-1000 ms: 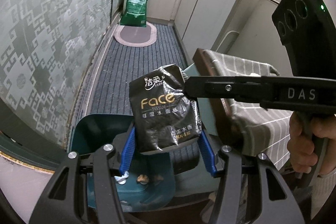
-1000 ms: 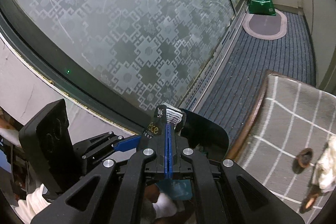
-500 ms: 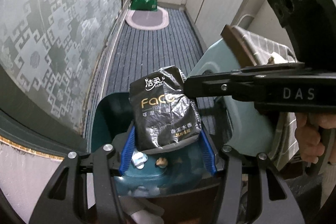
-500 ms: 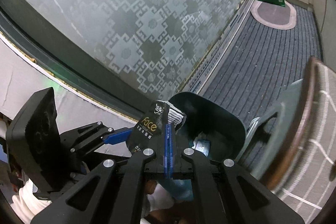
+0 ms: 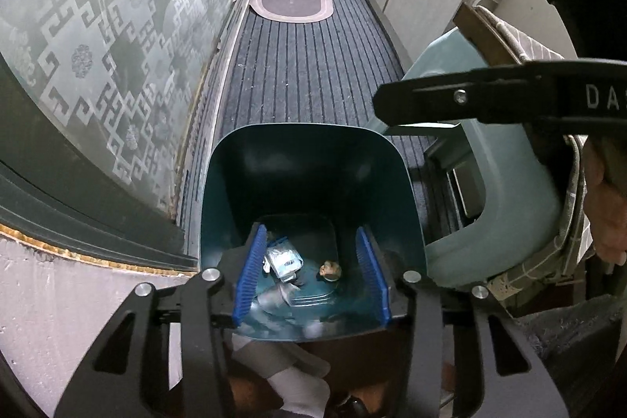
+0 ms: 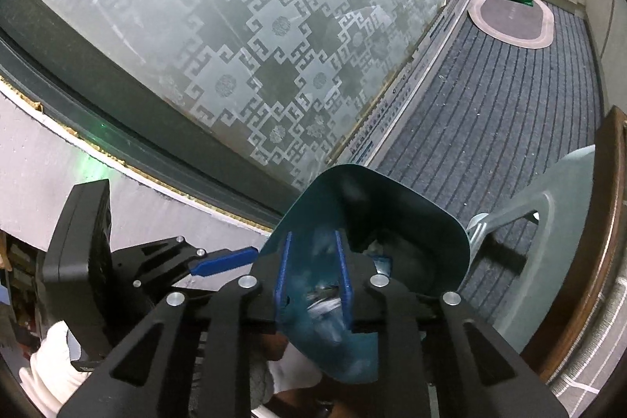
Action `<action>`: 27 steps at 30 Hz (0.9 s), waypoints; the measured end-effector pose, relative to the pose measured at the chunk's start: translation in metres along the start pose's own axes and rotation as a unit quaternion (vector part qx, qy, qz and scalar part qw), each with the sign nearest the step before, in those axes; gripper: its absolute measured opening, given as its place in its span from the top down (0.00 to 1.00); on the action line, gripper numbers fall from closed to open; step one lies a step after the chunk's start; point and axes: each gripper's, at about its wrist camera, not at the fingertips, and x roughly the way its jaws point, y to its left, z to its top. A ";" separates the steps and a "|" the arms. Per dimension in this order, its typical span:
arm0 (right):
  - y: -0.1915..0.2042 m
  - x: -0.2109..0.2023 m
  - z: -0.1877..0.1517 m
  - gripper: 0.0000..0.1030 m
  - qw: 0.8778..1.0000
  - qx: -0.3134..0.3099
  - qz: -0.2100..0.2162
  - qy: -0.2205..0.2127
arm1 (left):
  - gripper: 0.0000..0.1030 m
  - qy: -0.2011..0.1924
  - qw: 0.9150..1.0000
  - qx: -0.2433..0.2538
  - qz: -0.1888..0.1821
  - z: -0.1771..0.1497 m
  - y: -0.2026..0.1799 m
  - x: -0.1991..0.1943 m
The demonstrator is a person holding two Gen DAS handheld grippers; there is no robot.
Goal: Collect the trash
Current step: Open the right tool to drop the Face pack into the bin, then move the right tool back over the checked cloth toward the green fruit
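Both tongs hang over my dark teal plastic trash bin (image 5: 313, 183), nothing between either pair: left tongs (image 5: 311, 273) apart and closing, right tongs (image 6: 311, 273) parted and opening. In the left wrist view, a crumpled clear wrapper (image 5: 284, 259) lies on the bin floor at seven o'clock, a small brown scrap (image 5: 331, 269) at five. I judge this drop done; whether more trash remains I cannot tell. Upright on the striped grey floor mat (image 5: 313, 73), the bin's long axis points its mouth up at me.
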 end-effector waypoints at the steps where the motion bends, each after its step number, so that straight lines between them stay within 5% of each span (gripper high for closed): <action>1: 0.001 0.000 0.000 0.77 1.000 -0.001 0.000 0.000 | 0.56 -0.002 1.000 0.000 0.000 0.000 0.001 -0.001; 15: 0.005 -0.010 0.003 0.50 1.000 -0.002 -0.004 -0.024 | 0.75 -0.046 0.999 0.001 0.003 0.007 -0.005 -0.030; 27: -0.004 -0.069 -0.002 0.45 0.996 -0.010 -0.009 -0.090 | 0.81 -0.089 0.996 0.017 -0.025 0.023 -0.039 -0.051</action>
